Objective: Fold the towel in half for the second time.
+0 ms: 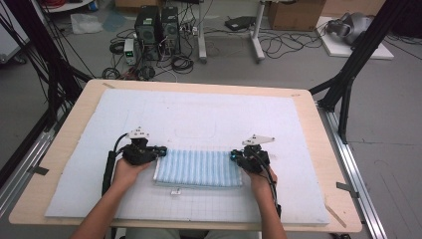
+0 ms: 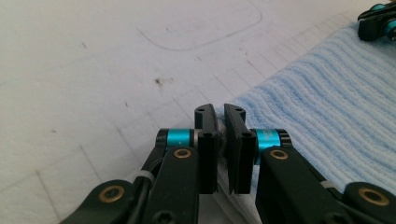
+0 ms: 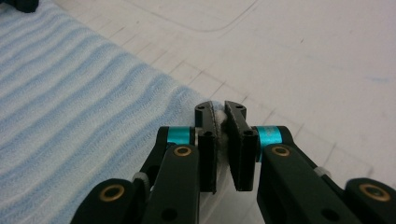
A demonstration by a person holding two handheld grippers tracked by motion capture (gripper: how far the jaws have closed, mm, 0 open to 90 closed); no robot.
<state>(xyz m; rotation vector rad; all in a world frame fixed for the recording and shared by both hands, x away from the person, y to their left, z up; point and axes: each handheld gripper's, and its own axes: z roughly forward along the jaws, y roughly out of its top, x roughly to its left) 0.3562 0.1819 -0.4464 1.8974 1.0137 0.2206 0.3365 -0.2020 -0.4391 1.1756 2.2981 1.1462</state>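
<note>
Two forearms reach onto one white mat [image 1: 199, 114] covering one wooden table [image 1: 318, 129]. One striped blue towel [image 1: 199, 168] lies flat near its front; left gripper [image 1: 161, 149] and right gripper [image 1: 234, 156] each pinch a far corner.

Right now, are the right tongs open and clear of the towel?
No, the right tongs are shut, pinching the edge of the blue towel.

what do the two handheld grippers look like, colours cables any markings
Both the left gripper and the right gripper are black, with two flat black jaws, turquoise sleeves at the jaw pivots and brass-coloured rivets on the links. Each carries a pale grey three-cornered plate on top and trails a black cable along the forearm. The forearms show no sleeves. No lettering is readable.
</note>
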